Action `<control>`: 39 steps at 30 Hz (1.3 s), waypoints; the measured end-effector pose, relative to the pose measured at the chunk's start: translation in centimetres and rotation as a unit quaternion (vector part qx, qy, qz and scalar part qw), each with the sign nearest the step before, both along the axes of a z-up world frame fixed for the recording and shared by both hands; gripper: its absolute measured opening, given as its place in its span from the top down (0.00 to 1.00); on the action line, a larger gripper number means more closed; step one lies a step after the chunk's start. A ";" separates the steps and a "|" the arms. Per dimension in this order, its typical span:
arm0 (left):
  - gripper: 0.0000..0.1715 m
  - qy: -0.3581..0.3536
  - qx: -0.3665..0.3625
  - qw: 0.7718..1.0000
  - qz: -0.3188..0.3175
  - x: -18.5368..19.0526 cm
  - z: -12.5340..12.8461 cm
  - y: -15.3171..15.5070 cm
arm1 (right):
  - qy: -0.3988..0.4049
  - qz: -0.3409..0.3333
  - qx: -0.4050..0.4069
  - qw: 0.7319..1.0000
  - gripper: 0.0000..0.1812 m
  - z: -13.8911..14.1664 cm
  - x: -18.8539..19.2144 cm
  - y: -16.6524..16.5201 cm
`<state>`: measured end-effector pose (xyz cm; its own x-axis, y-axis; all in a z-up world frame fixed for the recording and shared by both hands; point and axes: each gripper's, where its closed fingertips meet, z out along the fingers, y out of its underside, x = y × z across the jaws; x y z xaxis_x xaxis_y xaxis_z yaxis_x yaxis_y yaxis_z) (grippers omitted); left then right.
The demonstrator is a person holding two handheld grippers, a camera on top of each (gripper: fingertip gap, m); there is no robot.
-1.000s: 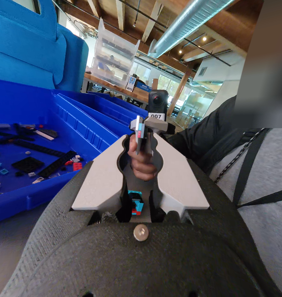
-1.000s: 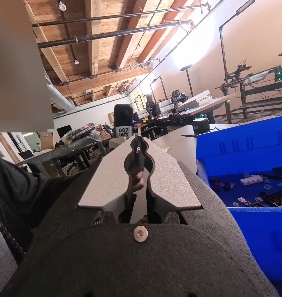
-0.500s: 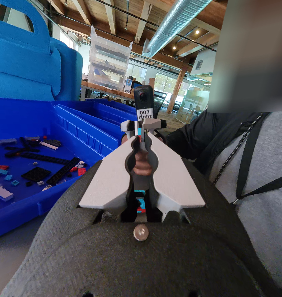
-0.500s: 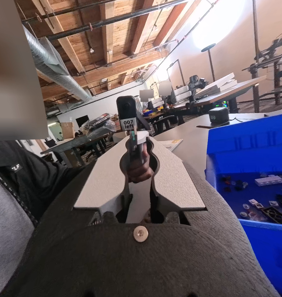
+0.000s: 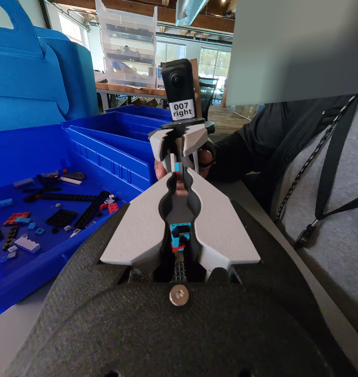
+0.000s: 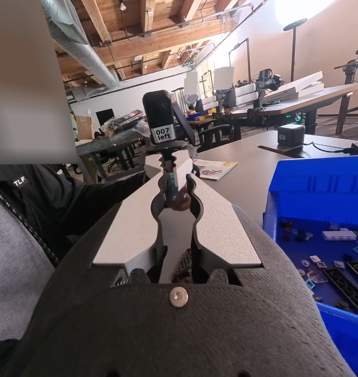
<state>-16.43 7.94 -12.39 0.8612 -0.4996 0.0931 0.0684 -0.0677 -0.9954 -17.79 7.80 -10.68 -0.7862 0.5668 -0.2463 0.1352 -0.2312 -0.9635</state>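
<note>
My left gripper (image 5: pixel 179 172) and right gripper (image 6: pixel 175 177) meet tip to tip above the table edge. A thin teal-and-red brick piece (image 5: pixel 177 166) stands between them. My left gripper is shut on its red end. Its teal end lies between the fingers of the right gripper (image 5: pixel 182 167), whose jaws stand a little apart. In the right wrist view the teal piece (image 6: pixel 172 188) sits in the left gripper (image 6: pixel 173 183), inside my own wider tips. A teal, black and red brick cluster (image 5: pixel 180 234) shows low between my left fingers.
A blue bin (image 5: pixel 112 163) of loose bricks and black plates (image 5: pixel 61 217) is at the left, also in the right wrist view (image 6: pixel 316 183). More blue bins (image 5: pixel 133 126) stand behind. A booklet (image 6: pixel 214 167) and a black cube (image 6: pixel 291 134) lie on the table. A person's torso (image 5: pixel 327 204) is close.
My left jaws have closed in on the brick piece. My right jaws have widened a little. The two grippers have drawn closer together and both views have tilted down.
</note>
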 end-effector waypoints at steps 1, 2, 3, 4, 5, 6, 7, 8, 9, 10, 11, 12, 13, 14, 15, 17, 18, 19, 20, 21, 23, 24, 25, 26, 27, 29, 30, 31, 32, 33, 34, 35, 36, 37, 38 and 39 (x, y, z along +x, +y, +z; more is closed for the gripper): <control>0.96 0.003 -0.001 1.000 -0.003 0.2 -0.1 0.0 | -0.002 0.003 0.001 1.000 0.89 -0.1 0.0 -0.1; 0.96 0.006 -0.002 1.000 -0.006 0.3 -0.1 0.0 | -0.004 0.005 0.000 1.000 0.90 -0.1 0.1 -0.1; 0.96 0.008 -0.002 1.000 -0.008 0.4 -0.2 0.0 | -0.006 0.010 -0.002 1.000 0.90 -0.2 0.1 -0.2; 0.96 0.008 -0.002 1.000 -0.010 0.5 -0.2 0.0 | -0.010 0.015 -0.002 1.000 0.91 -0.3 0.2 -0.3; 0.96 0.006 -0.001 1.000 -0.012 0.6 -0.2 0.0 | -0.013 0.017 -0.004 1.000 0.91 -0.4 0.2 -0.4; 0.96 0.004 0.001 1.000 -0.013 0.6 -0.1 0.0 | -0.015 0.019 -0.007 1.000 0.92 -0.5 0.1 -0.4; 0.96 0.003 0.000 1.000 -0.013 0.6 -0.1 0.0 | -0.018 0.020 -0.013 1.000 0.92 -0.5 0.1 -0.4; 0.96 0.001 0.001 1.000 -0.012 0.6 -0.1 0.0 | -0.020 0.022 -0.021 0.999 0.93 -0.5 0.1 -0.4; 0.96 -0.001 0.001 1.000 -0.012 0.6 -0.1 0.0 | -0.023 0.024 -0.028 0.999 0.94 -0.5 0.1 -0.5; 0.96 -0.002 0.001 1.000 -0.011 0.6 -0.1 0.1 | -0.026 0.028 -0.036 0.999 0.95 -0.5 0.2 -0.5; 0.96 -0.001 0.001 1.000 -0.009 0.5 -0.1 0.1 | -0.028 0.030 -0.044 0.998 0.96 -0.5 0.2 -0.5; 0.96 -0.001 0.001 1.000 -0.008 0.5 -0.1 0.1 | -0.031 0.033 -0.052 0.998 0.97 -0.5 0.2 -0.6; 0.96 -0.001 0.001 1.000 -0.007 0.5 -0.1 0.1 | -0.033 0.035 -0.058 0.997 0.97 -0.5 0.2 -0.6; 0.96 0.000 0.000 1.000 -0.006 0.4 -0.1 0.1 | -0.035 0.035 -0.063 0.997 0.97 -0.5 0.2 -0.6; 0.96 0.002 0.000 1.000 -0.003 0.4 -0.1 0.2 | -0.036 0.034 -0.068 0.996 0.97 -0.5 0.1 -0.5; 0.96 0.008 -0.002 1.000 0.004 0.3 -0.2 0.3 | -0.038 0.030 -0.075 0.996 0.97 -0.5 0.0 -0.4; 0.96 0.010 -0.004 1.000 0.007 0.3 -0.2 0.3 | -0.037 0.029 -0.077 0.996 0.97 -0.5 0.0 -0.4; 0.96 0.011 -0.005 1.000 0.008 0.2 -0.2 0.3 | -0.035 0.026 -0.079 0.996 0.97 -0.5 -0.1 -0.3; 0.96 0.011 -0.005 1.000 0.010 0.2 -0.2 0.4 | -0.032 0.021 -0.080 0.996 0.98 -0.5 -0.1 -0.3; 0.96 0.012 -0.006 1.000 0.013 0.2 -0.2 0.4 | -0.030 0.016 -0.080 0.996 0.98 -0.5 -0.2 -0.2; 0.95 0.018 -0.005 1.000 0.018 0.1 -0.2 0.5 | -0.027 0.005 -0.083 0.996 0.98 -0.5 -0.3 -0.1; 0.95 0.022 -0.004 0.999 0.023 0.0 -0.2 0.5 | -0.028 -0.001 -0.085 0.996 0.98 -0.6 -0.4 0.0; 0.95 0.028 -0.004 0.999 0.027 0.0 -0.2 0.6 | -0.028 -0.005 -0.087 0.996 0.98 -0.6 -0.5 0.0; 0.95 0.034 -0.003 0.999 0.032 -0.1 -0.2 0.6 | -0.028 -0.009 -0.089 0.996 0.98 -0.6 -0.5 0.1; 0.95 0.039 -0.002 0.999 0.036 -0.1 -0.2 0.7 | -0.028 -0.013 -0.091 0.995 0.98 -0.6 -0.5 0.2; 0.95 0.051 0.000 0.998 0.045 -0.2 -0.2 0.8 | -0.028 -0.022 -0.094 0.995 0.98 -0.6 -0.6 0.3; 0.95 0.057 0.000 0.997 0.051 -0.3 -0.3 0.8 | -0.028 -0.028 -0.094 0.995 0.98 -0.6 -0.7 0.4; 0.95 0.063 -0.001 0.996 0.056 -0.4 -0.3 0.9 | -0.029 -0.034 -0.093 0.995 0.98 -0.7 -0.8 0.5; 0.94 0.067 -0.002 0.996 0.061 -0.5 -0.4 1.0 | -0.028 -0.040 -0.091 0.995 0.98 -0.8 -0.9 0.6; 0.95 0.070 -0.003 0.995 0.065 -0.5 -0.4 1.1 | -0.025 -0.047 -0.089 0.995 0.98 -0.8 -0.9 0.7; 0.94 0.070 -0.003 0.995 0.067 -0.5 -0.4 1.1 | -0.021 -0.054 -0.086 0.995 0.98 -0.8 -0.9 0.7; 0.94 0.072 -0.004 0.995 0.069 -0.6 -0.4 1.2 | -0.018 -0.060 -0.083 0.995 0.98 -0.8 -1.0 0.8; 0.94 0.077 -0.004 0.994 0.073 -0.6 -0.5 1.2 | -0.017 -0.066 -0.082 0.994 0.98 -0.8 -1.0 0.8; 0.94 0.083 -0.003 0.994 0.076 -0.6 -0.5 1.2 | -0.016 -0.069 -0.082 0.994 0.98 -0.9 -1.0 0.9; 0.94 0.091 -0.003 0.993 0.079 -0.6 -0.5 1.2 | -0.018 -0.073 -0.084 0.994 0.98 -0.9 -1.1 0.9; 0.96 0.102 -0.001 0.992 0.080 -0.5 -0.5 1.2 | -0.022 -0.085 -0.086 0.992 0.98 -1.0 -1.3 1.3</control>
